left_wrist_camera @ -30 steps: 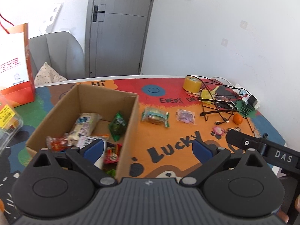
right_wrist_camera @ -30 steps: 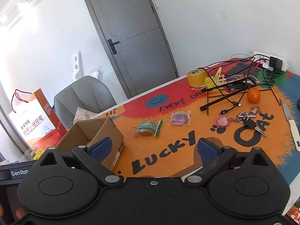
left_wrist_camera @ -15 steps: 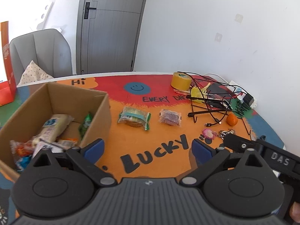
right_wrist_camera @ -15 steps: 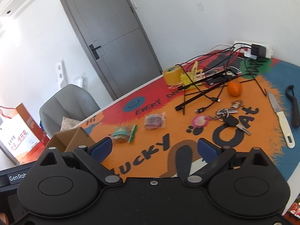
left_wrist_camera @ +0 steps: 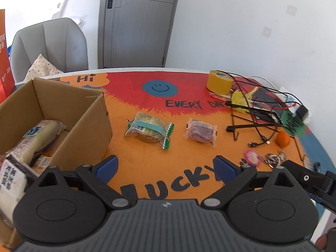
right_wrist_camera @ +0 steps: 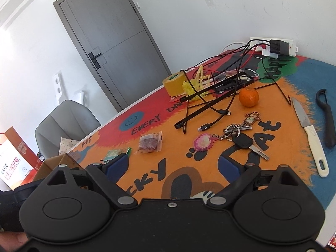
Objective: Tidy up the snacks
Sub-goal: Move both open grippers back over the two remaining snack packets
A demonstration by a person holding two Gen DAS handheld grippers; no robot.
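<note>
Both grippers hang above the near edge of the table, and between them and the snacks there's a wide bare stretch of the orange mat (left_wrist_camera: 147,159). The left gripper (left_wrist_camera: 166,168) has its blue-padded fingers spread wide with nothing between them. The right gripper (right_wrist_camera: 173,164) is the same, fingers apart and gripping nothing.

At the left stands the cardboard box (left_wrist_camera: 92,124), top open, its right wall near the closest loose snack. Count of loose snacks on the mat: two. The green-edged snack pack (left_wrist_camera: 149,129) lies flat just right of the box, clear wrap with a teal band and a barcode, brownish biscuit inside. To its right, a little apart, is the purple snack pack (left_wrist_camera: 200,132), smaller, clear wrap over a dark reddish-purple block. Inside the box several packs are heaped, one a long pale wrapped bar (left_wrist_camera: 40,134).

The far right is crowded: one yellow tape roll (left_wrist_camera: 218,82), tangled black cables (right_wrist_camera: 212,100) over a wire stand, one orange (right_wrist_camera: 248,97), one bunch of keys (right_wrist_camera: 241,136). One white-handled knife (right_wrist_camera: 310,134) and one black peeler (right_wrist_camera: 326,117) lie at the right edge.
</note>
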